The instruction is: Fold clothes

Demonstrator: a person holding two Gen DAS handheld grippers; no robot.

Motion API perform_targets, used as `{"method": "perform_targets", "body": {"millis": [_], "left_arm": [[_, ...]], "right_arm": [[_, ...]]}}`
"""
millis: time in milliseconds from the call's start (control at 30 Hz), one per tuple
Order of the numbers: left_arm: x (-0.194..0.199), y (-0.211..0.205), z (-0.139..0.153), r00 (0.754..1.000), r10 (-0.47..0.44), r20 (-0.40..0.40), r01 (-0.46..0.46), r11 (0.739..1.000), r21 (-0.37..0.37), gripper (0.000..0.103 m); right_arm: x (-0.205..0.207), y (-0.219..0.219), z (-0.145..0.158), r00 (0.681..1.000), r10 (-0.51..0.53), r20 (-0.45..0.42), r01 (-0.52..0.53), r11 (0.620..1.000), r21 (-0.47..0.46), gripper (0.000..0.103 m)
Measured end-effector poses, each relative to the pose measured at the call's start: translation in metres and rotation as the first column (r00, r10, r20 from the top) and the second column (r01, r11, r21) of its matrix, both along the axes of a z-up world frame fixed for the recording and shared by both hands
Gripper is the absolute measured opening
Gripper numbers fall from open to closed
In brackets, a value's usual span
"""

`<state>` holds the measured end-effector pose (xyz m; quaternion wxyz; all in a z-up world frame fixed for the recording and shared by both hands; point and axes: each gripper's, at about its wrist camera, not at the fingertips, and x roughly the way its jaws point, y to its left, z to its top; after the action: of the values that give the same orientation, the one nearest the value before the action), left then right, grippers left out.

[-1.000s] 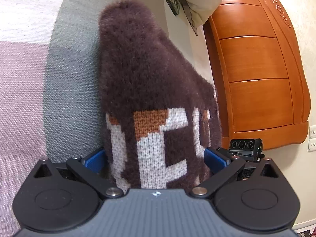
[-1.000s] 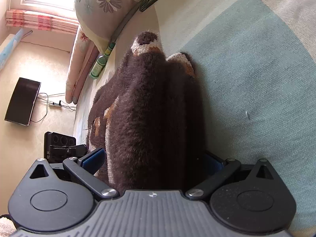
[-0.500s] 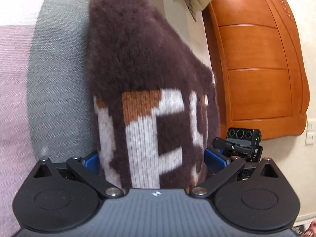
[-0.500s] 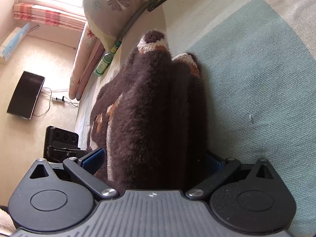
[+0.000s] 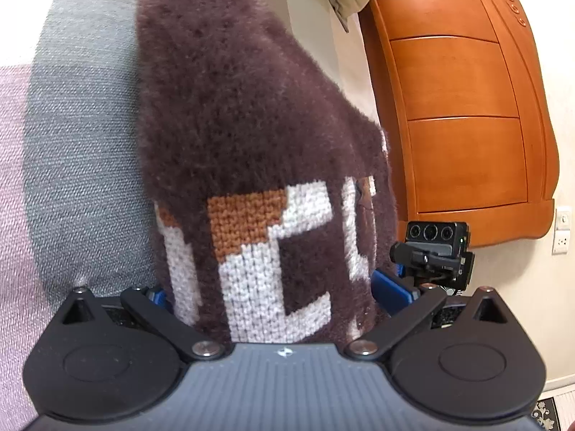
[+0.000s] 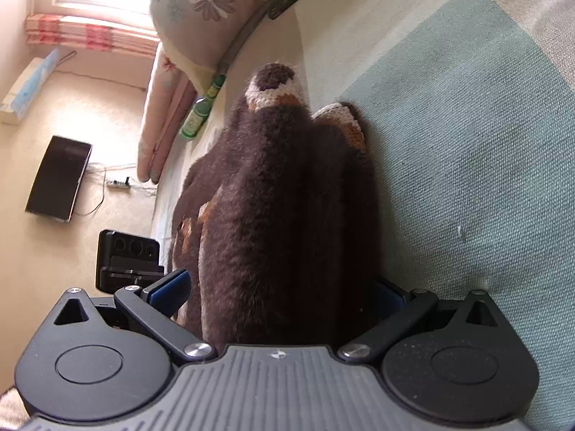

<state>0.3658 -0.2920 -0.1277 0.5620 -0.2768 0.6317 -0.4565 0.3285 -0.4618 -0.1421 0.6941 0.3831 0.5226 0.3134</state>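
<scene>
Fuzzy brown sweater (image 5: 244,115) bunched above striped bed (image 5: 72,136), left gripper (image 5: 276,291) pinching its patterned hem, right gripper (image 6: 284,287) pinching a folded edge, wooden headboard (image 5: 463,100) beyond

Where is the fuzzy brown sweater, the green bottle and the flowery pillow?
fuzzy brown sweater (image 5: 230,107): left wrist view, on its plain fluffy brown part.
green bottle (image 6: 201,113): right wrist view, on the bottle's body near its label.
flowery pillow (image 6: 208,3): right wrist view, on the purple flower print.
</scene>
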Motion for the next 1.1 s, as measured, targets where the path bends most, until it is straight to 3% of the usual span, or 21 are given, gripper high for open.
{"method": "perform_targets", "body": {"millis": [133,300,467,633,833,1100], "left_arm": [[0.005,-0.005,0.0,1.0,-0.004,0.004,0.004,1.0,-0.002,0.102],[-0.019,0.006,0.001,0.999,-0.018,0.04,0.018,1.0,-0.021,0.102],[-0.007,-0.027,0.003,1.0,-0.016,-0.001,0.016,1.0,0.012,0.102],[-0.017,-0.037,0.004,0.999,-0.004,0.036,0.005,1.0,-0.029,0.102],[-0.031,-0.059,0.008,0.999,0.032,0.041,-0.032,0.999,-0.008,0.102],[-0.038,-0.086,0.021,0.997,0.079,0.003,-0.079,0.997,0.012,0.101]], "right_arm": [[-0.001,0.003,0.0,1.0,-0.022,-0.01,0.022,1.0,-0.005,0.103],[-0.011,0.009,0.0,1.0,0.005,0.003,-0.005,1.0,-0.011,0.103],[-0.002,0.01,-0.002,1.0,0.003,-0.022,-0.003,1.0,0.009,0.103],[-0.006,0.011,-0.002,1.0,0.02,0.018,-0.02,1.0,0.01,0.103],[-0.006,0.011,-0.001,0.999,0.019,0.03,-0.02,1.0,0.013,0.103],[-0.003,0.0,-0.005,1.0,-0.016,0.003,0.016,0.995,0.098,0.103]]}}
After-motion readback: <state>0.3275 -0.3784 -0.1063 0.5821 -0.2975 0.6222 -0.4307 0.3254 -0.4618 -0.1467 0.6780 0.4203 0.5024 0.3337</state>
